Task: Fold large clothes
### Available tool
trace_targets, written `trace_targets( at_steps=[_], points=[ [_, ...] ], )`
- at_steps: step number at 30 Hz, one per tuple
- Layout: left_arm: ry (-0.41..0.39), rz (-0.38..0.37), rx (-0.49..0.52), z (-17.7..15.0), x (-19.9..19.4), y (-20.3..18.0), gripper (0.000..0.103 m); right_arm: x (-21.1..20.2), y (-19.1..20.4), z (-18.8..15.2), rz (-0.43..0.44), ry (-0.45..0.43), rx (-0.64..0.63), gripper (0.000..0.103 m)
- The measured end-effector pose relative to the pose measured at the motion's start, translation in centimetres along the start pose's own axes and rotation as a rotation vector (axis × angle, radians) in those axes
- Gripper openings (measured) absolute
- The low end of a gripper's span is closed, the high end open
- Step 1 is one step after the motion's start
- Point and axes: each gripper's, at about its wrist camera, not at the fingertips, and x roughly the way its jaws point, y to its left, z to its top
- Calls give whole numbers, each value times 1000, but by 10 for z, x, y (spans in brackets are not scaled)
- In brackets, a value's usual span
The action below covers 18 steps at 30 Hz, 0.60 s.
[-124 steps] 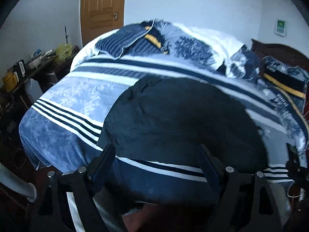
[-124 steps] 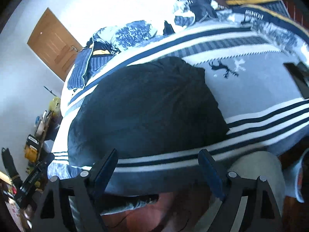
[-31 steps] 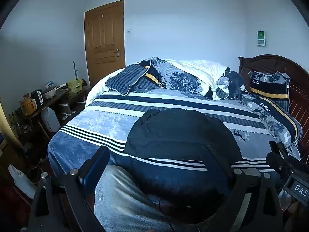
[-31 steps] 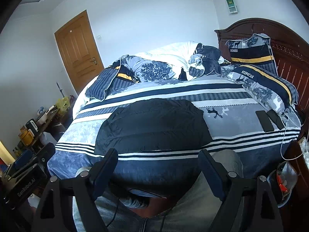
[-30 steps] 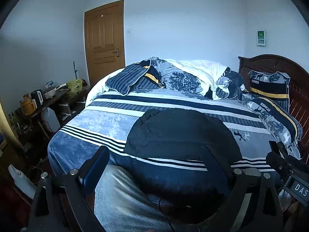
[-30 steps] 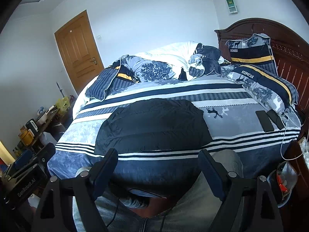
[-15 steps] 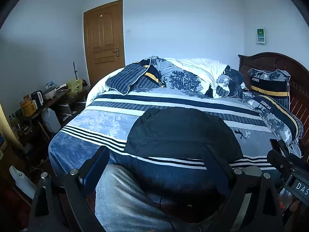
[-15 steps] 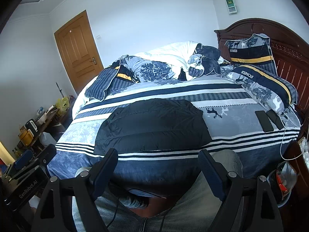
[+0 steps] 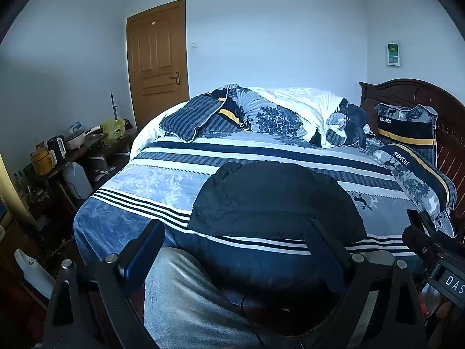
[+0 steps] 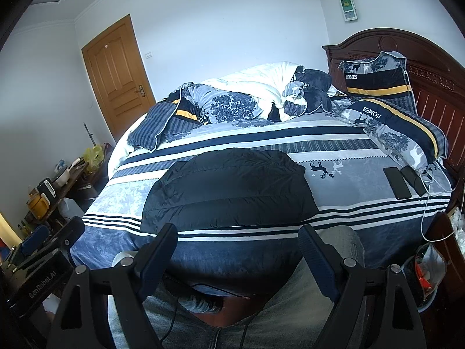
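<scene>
The jacket (image 10: 229, 186) is black, quilted in horizontal channels, and folded into a compact, roughly rectangular bundle. It lies flat on the bed (image 10: 363, 200), near the front edge, across the striped blue-and-white bedspread. Its surface is smooth, with rounded corners; no sleeve protrudes in either view (image 9: 276, 200).

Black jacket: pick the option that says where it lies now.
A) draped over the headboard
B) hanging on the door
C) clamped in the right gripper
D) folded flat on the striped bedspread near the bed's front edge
D: the black jacket lies as a flat folded bundle on the striped bedspread, and the right gripper stands open and empty short of it.
</scene>
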Motion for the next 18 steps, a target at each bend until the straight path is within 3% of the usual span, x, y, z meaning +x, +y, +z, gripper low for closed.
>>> trace_targets(
  at_steps=[18],
  points=[
    [-2,4,-1,1,1,5,96,-1,-3,0,-1,-2,-4,87]
  ],
)
